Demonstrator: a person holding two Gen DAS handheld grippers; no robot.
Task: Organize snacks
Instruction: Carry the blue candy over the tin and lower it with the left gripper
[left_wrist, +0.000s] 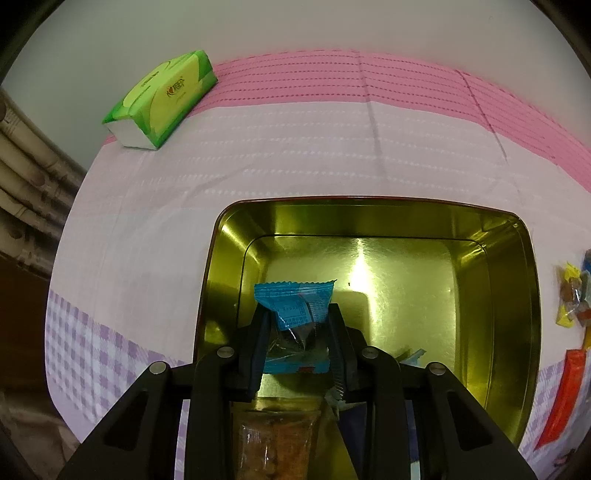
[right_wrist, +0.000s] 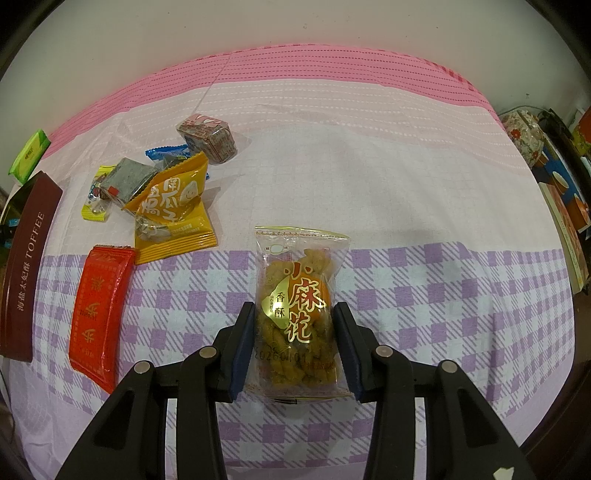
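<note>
Nearest the left wrist camera, the left tool (left_wrist: 297, 328) clamps a blue snack packet (left_wrist: 295, 317) between its pads, holding it over the gold tin (left_wrist: 513, 295). That tin stands open on the counter (left_wrist: 258, 155); a clear packet of brown snacks (left_wrist: 275, 439) lies at its 6 o'clock edge, partly hidden under the tool. At 10 o'clock from the tin, well apart, sits a green tissue pack (left_wrist: 162, 99).

On the right wrist view, the right tool (right_wrist: 297, 343) grips a clear packet of fried twists (right_wrist: 299, 306) by its two sides, resting on the checked cloth (right_wrist: 443, 295). At 9 o'clock lies a red packet (right_wrist: 98, 314), and beyond it the brown tin lid (right_wrist: 29, 266). At 10 o'clock lies a heap of loose snacks with an orange packet (right_wrist: 177, 210) on top.
</note>
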